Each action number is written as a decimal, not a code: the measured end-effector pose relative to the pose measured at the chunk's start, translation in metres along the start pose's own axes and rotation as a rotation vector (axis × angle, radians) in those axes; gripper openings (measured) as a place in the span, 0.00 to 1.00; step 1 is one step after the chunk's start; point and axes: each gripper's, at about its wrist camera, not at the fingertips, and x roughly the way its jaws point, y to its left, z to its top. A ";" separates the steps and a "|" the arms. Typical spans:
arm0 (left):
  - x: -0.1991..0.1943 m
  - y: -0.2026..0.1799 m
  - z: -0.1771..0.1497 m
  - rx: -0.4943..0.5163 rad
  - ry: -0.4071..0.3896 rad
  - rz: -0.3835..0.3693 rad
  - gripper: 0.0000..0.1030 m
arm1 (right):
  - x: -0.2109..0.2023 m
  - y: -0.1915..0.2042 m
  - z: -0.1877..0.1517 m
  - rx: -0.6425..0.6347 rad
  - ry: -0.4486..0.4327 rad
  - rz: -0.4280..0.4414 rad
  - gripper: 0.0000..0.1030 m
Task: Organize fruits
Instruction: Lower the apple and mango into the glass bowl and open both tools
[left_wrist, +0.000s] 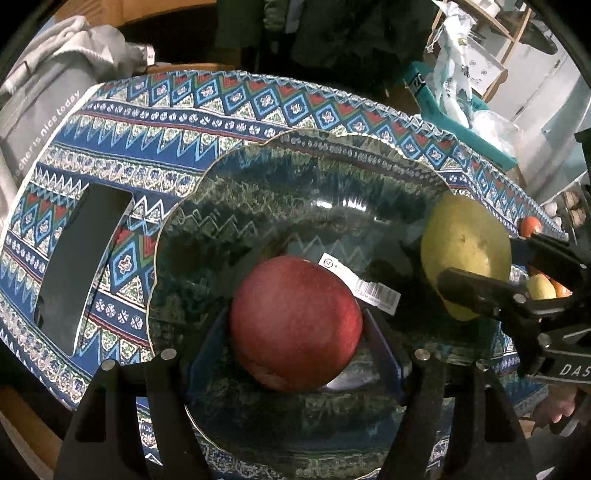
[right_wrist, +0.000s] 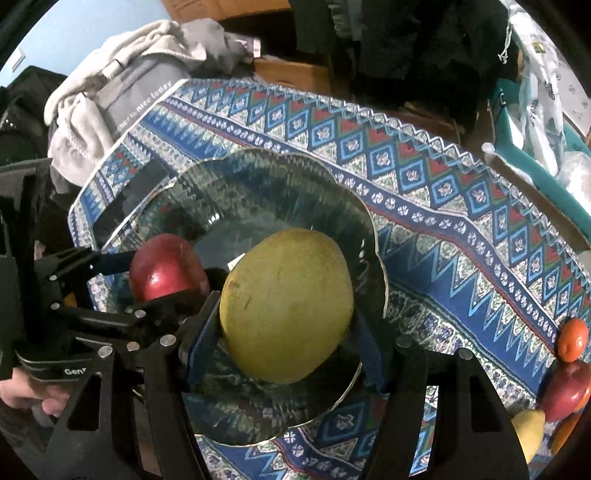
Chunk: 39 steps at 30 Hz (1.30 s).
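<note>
Left wrist view looks down on a table under a blue patterned cloth (left_wrist: 155, 122), the biggest thing in sight, with a grey sweatshirt (left_wrist: 55, 74) heaped past its far edge and a dark flat slab (left_wrist: 74, 266) lying on the cloth to one side. On the cloth sits a wide glass bowl (left_wrist: 295, 177) with a wavy rim, see-through enough that the pattern shows under it.

Inside the bowl, the yellow-green fruit (right_wrist: 288, 306), the larger of the two and maybe a mango, sits between the blue pads of the right gripper (right_wrist: 288, 332), which is clamped on it from both sides. Beside it the red apple (left_wrist: 295, 325) is held the same way by the left gripper (left_wrist: 295, 328), low over the bowl floor; a barcode sticker (left_wrist: 358, 284) on the glass peeks out behind it. I cannot tell whether either fruit is resting on the glass yet.

Well apart, at the cloth's edge in the right wrist view, wait another red apple (right_wrist: 565, 391), a small orange (right_wrist: 572, 339) and a lemon (right_wrist: 530, 432).

To my eye this is the placing step, with two fruits in the bowl. Next, both pairs of jaws need to spread gently so nothing rolls, then lift clear and go for the waiting pile.
</note>
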 end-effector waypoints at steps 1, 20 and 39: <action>0.000 0.000 0.000 0.001 0.004 0.002 0.73 | 0.002 0.000 0.000 -0.001 0.005 -0.002 0.65; -0.023 -0.010 0.004 0.015 -0.028 0.023 0.75 | -0.017 0.002 -0.002 0.010 -0.030 0.014 0.65; -0.073 -0.054 0.015 0.070 -0.125 -0.031 0.76 | -0.120 -0.020 -0.018 0.086 -0.181 -0.123 0.72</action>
